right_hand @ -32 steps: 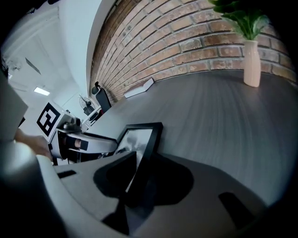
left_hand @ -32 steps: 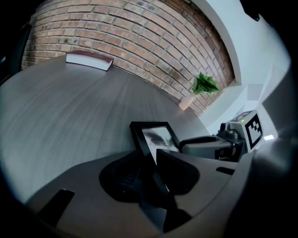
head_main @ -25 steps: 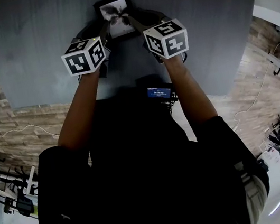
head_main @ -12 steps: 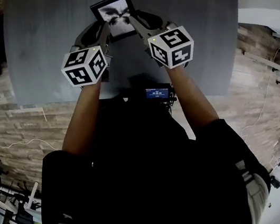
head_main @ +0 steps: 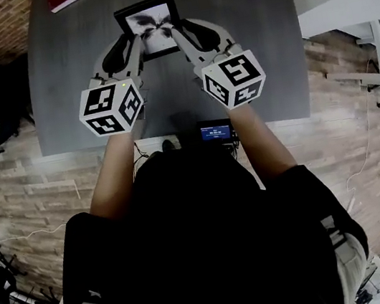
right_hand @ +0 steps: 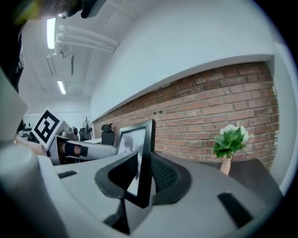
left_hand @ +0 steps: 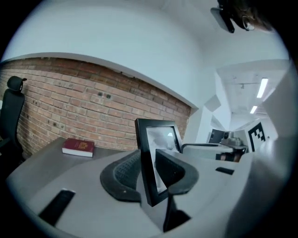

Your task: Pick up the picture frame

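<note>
black picture frame (head_main: pixel 147 18), long axis upright, facing the person, clamped by left gripper (head_main: pixel 136 46) and right gripper (head_main: pixel 177 37).

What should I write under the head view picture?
The left gripper and right gripper hold a black picture frame by its sides over a grey table.

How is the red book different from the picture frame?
The picture frame is black with a grey picture; the red book has a dark red cover. The frame stands upright, gripped by the left claw and right claw; the book lies flat on the table with nothing touching it. Both are flat rectangles.
</note>
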A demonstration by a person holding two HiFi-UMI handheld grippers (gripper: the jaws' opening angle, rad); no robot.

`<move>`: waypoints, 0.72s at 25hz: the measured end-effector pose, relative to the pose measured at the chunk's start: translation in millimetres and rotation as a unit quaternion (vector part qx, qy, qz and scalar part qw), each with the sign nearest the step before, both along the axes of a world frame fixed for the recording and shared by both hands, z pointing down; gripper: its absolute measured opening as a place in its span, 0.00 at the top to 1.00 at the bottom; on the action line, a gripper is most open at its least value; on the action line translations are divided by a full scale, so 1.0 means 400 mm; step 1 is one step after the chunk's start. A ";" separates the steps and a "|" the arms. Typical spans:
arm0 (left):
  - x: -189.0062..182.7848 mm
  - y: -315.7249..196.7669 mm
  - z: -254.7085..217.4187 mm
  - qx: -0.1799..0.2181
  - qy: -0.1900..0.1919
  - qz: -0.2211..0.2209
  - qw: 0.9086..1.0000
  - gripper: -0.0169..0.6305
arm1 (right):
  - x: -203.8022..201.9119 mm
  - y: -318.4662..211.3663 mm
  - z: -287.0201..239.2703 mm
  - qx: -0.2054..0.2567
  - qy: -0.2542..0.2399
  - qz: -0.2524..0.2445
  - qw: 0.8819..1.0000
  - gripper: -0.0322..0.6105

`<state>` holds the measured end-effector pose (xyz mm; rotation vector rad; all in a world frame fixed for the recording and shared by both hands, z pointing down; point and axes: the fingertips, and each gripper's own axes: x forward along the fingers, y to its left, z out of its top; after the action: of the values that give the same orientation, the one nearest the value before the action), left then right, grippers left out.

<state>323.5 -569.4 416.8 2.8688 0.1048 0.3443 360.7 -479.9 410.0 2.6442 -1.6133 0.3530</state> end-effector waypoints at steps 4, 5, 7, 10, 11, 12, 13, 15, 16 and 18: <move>-0.120 0.041 -0.106 0.018 0.043 0.015 0.999 0.85 | -0.116 0.044 -0.089 0.016 0.028 0.017 0.999 0.81; -0.156 0.049 -0.125 0.023 0.052 0.018 0.998 0.85 | -0.152 0.052 -0.103 0.018 0.034 0.019 0.999 0.81; -0.231 0.059 -0.156 0.028 0.067 0.025 0.997 0.85 | -0.229 0.064 -0.127 0.022 0.047 0.024 0.998 0.81; -0.334 0.067 -0.188 0.032 0.084 0.031 0.995 0.85 | -0.337 0.074 -0.155 0.027 0.064 0.028 0.997 0.81; -0.366 0.070 -0.196 0.034 0.088 0.032 0.995 0.85 | -0.371 0.078 -0.162 0.029 0.069 0.028 0.997 0.81; -0.395 0.074 -0.204 0.037 0.093 0.034 0.994 0.85 | -0.403 0.084 -0.168 0.032 0.073 0.029 0.996 0.81; -0.421 0.081 -0.211 0.038 0.097 0.036 0.994 0.85 | -0.432 0.091 -0.175 0.034 0.077 0.030 0.996 0.81; -0.467 0.100 -0.225 0.041 0.103 0.040 0.993 0.85 | -0.479 0.111 -0.189 0.039 0.083 0.034 0.995 0.81; -0.486 0.112 -0.230 0.042 0.106 0.041 0.993 0.85 | -0.498 0.123 -0.195 0.041 0.085 0.035 0.995 0.81; -0.520 0.134 -0.237 0.045 0.111 0.044 0.992 0.85 | -0.526 0.143 -0.203 0.043 0.089 0.037 0.994 0.81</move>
<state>115.6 -515.7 322.0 2.9884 0.2626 0.0453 150.2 -422.7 328.8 2.7132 -1.5142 0.0476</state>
